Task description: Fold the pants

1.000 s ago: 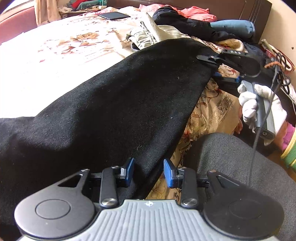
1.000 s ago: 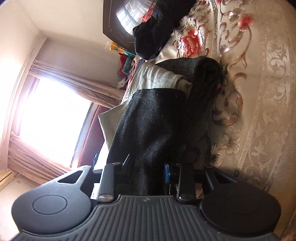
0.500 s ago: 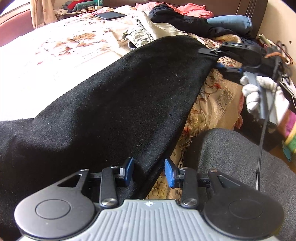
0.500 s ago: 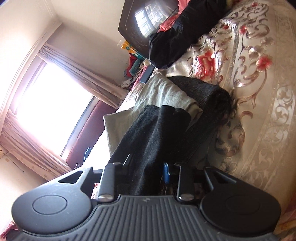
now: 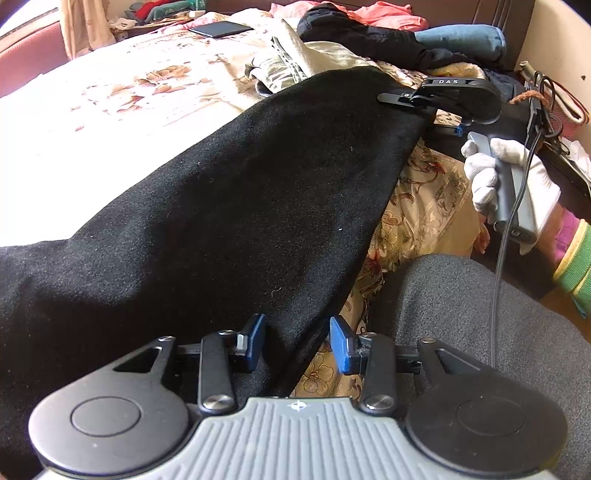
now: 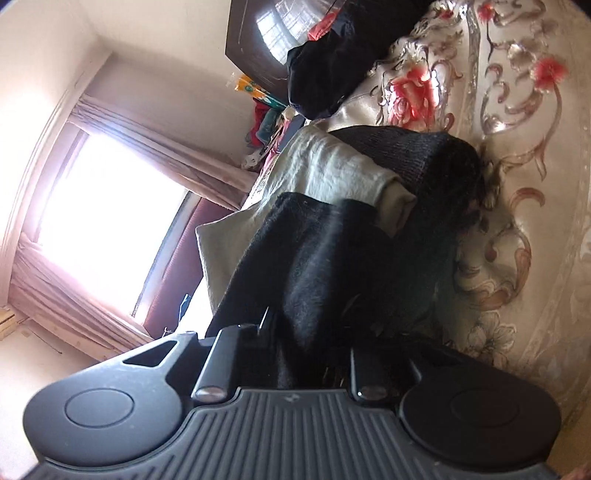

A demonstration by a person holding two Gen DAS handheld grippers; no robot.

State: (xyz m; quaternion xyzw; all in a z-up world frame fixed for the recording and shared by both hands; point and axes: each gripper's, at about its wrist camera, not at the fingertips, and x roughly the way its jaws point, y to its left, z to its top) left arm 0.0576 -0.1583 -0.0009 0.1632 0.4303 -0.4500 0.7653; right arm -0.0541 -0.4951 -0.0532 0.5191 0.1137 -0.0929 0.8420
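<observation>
Black pants (image 5: pixel 240 206) lie stretched across the floral bedspread (image 5: pixel 424 206), from my left gripper to my right one. At the bottom of the left wrist view, my left gripper (image 5: pixel 297 343) stands open. The near edge of the pants lies between its blue pads (image 5: pixel 255 341), and the right pad is clear of the cloth. My right gripper (image 5: pixel 421 114), rolled on its side, is at the far end of the pants. In the right wrist view its jaws are closing on a bunched fold of the pants (image 6: pixel 314 258). That gripper (image 6: pixel 306 332) has its pads buried in the cloth.
A white-gloved hand (image 5: pixel 484 173) holds the right gripper's handle, with a cable hanging from it. A grey-clad knee (image 5: pixel 461 314) is at the bed's edge. Other clothes (image 5: pixel 369 33), a pale garment (image 5: pixel 291 62) and a dark flat device (image 5: pixel 221 28) lie further back on the bed.
The right gripper's jaws have narrowed onto the pants end, which is now bunched higher between them, and its view has tilted slightly. The left gripper has kept still.
</observation>
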